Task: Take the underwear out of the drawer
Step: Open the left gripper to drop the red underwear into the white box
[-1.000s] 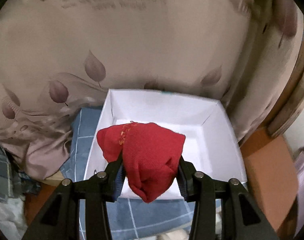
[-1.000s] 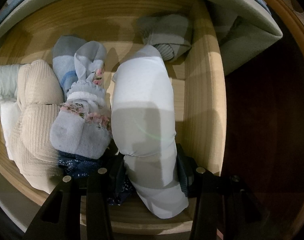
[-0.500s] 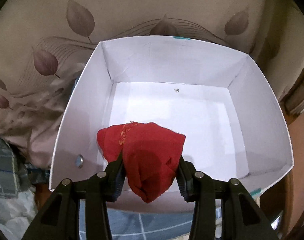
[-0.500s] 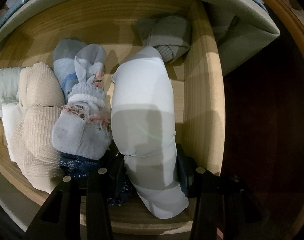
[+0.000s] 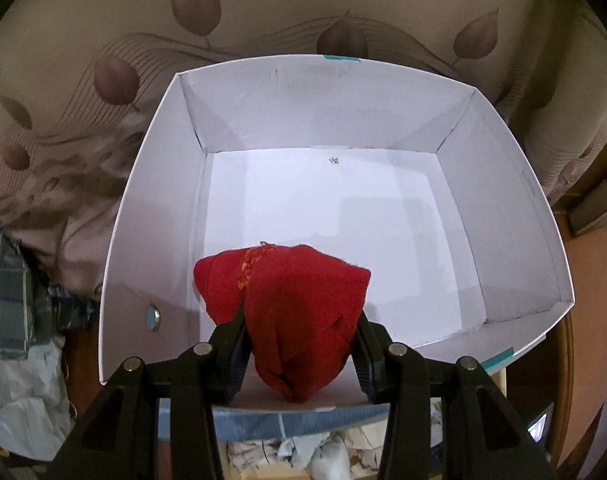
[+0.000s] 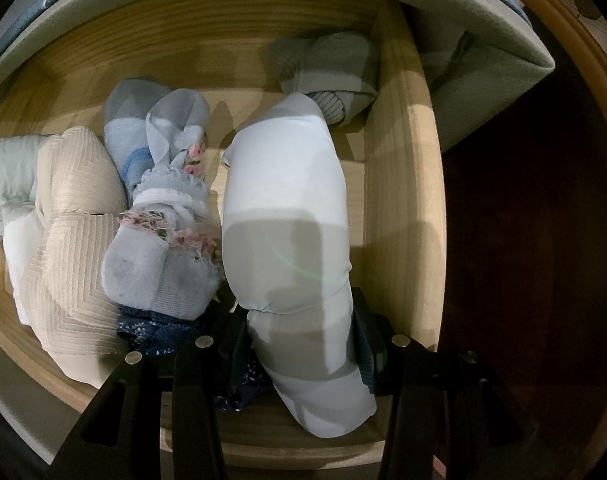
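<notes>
The red underwear (image 5: 299, 312) hangs clenched in the left tongs (image 5: 301, 344) over the near part of a white box (image 5: 151, 184). In the wooden drawer (image 6: 399, 184), the right tongs (image 6: 299, 336) grip a pale rolled underwear (image 6: 287, 216) beside bundled socks (image 6: 163, 240).

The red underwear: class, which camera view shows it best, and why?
The left wrist view: the red underwear sits clamped in the left gripper over the white box. The right wrist view shows none of it, only the wooden drawer.
</notes>
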{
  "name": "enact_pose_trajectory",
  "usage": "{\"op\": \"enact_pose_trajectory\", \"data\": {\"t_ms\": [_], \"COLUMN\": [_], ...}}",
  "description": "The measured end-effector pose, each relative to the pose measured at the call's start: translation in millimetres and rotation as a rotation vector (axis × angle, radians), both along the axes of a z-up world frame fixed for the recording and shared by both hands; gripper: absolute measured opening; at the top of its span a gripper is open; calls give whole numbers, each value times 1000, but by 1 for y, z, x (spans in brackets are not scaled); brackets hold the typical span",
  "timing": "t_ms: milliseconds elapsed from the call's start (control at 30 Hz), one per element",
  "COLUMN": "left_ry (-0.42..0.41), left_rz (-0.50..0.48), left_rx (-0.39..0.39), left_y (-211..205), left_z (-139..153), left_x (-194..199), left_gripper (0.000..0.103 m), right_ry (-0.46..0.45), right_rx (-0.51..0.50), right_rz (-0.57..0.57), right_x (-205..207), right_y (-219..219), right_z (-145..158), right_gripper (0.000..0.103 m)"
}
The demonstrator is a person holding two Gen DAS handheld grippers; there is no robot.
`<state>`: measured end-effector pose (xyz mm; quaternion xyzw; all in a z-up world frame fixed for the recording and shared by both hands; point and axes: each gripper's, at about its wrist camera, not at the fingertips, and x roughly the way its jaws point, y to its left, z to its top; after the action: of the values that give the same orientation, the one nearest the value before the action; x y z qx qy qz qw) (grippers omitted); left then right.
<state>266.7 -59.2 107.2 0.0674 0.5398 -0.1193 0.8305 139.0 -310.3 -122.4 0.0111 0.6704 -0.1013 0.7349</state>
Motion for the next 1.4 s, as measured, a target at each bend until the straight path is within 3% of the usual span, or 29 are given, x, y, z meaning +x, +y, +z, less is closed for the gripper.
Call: {"op": "enact_pose_trajectory", "data": {"t_ms": [400, 633, 933, 1200, 1400], "left_ry": [11, 36, 16, -46, -67], "left_rz": [74, 62, 50, 33, 21], "left_rx": [23, -43, -93, -69, -36], "left_y": [1, 5, 12, 28, 44], "left_z": [0, 6, 29, 53, 45], "left_x": [-11, -8, -12, -44, -85], "left_gripper": [51, 58, 58, 58, 58], "right_ry": [-3, -4, -2, -4, -5], "right_rx": [1, 1, -6, -1, 4], "right_rz": [1, 0, 1, -2, -1], "right_x": [0, 1, 1, 1, 2], "right_y": [-2, -2, -2, -3, -5], "right_z": [1, 2, 2, 2, 2], "right_gripper": [41, 41, 41, 41, 41]}}
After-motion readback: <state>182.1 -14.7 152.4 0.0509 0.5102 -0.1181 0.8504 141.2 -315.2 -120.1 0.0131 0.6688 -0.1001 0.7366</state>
